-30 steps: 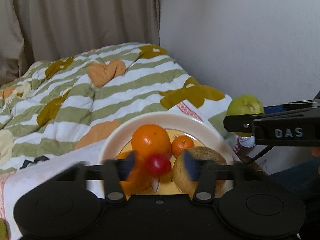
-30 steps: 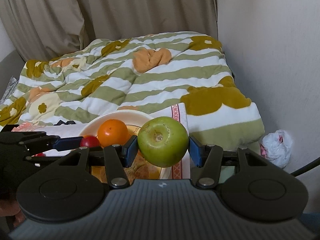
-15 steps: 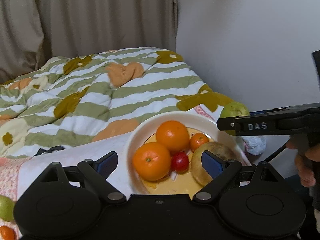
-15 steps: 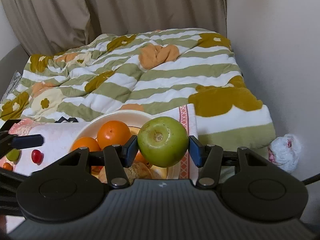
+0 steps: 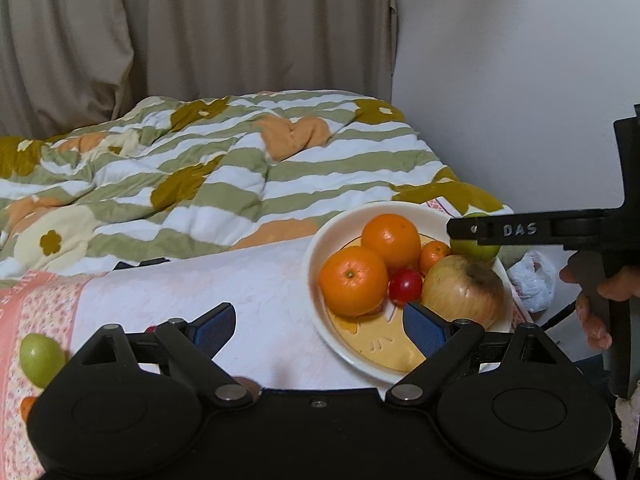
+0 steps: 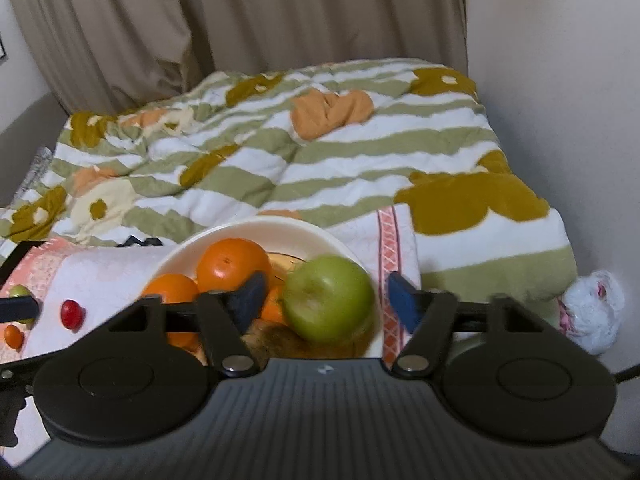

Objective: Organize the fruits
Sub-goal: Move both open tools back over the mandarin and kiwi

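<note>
A cream bowl (image 5: pixel 320 248) on a pale cloth holds two oranges (image 5: pixel 354 282), a small mandarin (image 5: pixel 435 255), a red cherry tomato (image 5: pixel 405 286) and a brownish apple (image 5: pixel 464 292). My left gripper (image 5: pixel 320 320) is open and empty, just in front of the bowl. My right gripper (image 6: pixel 323 298) is open over the bowl's (image 6: pixel 256 228) right side; the green apple (image 6: pixel 328 300) sits between its pads, touching neither. The green apple (image 5: pixel 476 246) also shows in the left wrist view behind the right gripper's finger.
Left of the bowl on the cloth lie a small green fruit (image 5: pixel 40 360), a red tomato (image 6: pixel 71 314) and a small orange fruit (image 6: pixel 14 336). A striped quilt (image 5: pixel 220 184) covers the bed behind. A wall is at the right, with a white plastic bag (image 6: pixel 594 312) on the floor.
My right gripper has opened and let go of the green apple over the bowl. My left gripper let go of the red tomato in the bowl, opened and drew back to the left.
</note>
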Motion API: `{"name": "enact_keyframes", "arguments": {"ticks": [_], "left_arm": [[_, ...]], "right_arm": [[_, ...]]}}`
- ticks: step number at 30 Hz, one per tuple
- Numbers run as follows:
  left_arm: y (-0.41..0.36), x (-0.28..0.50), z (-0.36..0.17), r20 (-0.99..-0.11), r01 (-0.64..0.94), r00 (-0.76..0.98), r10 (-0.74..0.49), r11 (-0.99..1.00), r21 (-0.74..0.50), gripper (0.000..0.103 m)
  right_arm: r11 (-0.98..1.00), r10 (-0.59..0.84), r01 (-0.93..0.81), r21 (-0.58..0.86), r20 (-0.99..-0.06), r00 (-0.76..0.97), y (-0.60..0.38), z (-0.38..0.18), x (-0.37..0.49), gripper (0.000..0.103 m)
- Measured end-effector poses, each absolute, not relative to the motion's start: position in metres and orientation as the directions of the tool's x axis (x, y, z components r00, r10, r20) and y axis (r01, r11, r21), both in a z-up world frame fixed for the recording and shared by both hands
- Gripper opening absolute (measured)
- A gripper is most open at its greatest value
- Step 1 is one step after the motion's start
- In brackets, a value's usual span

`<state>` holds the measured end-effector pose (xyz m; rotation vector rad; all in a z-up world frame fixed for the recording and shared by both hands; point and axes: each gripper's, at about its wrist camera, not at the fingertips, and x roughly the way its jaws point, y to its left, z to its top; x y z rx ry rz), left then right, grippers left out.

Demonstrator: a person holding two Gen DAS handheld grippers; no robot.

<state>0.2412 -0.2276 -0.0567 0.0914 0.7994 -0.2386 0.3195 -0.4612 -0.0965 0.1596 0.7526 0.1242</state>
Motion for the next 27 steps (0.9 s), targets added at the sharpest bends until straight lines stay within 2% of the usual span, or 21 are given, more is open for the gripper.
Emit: {"name": "enact_keyframes", "arguments": {"ticks": [10, 22, 27], "left_arm": [[-0.222, 0.213, -0.046, -0.698, 0.210, 0.698, -0.160, 0.978, -0.015, 0.093], [-0.196, 0.159, -0.012, -0.627, 0.111, 0.772, -0.099, 0.994, -0.021, 0.094], [-0.171, 0.133, 0.001, -0.601, 0.049, 0.799, -0.030, 0.999, 0.015, 0.101]], "right_arm": [[0.986, 0.144, -0.049, 0.160, -0.659, 0.739, -0.462, -0.077, 0.285, 0.103], [0.986, 0.168, -0.121, 0.117, -0.620, 0.767, -0.443, -0.023, 0.229, 0.103], [0.977, 0.212, -0.168, 0.129, -0.604, 0.768, -0.425, -0.007, 0.206, 0.103]]}}
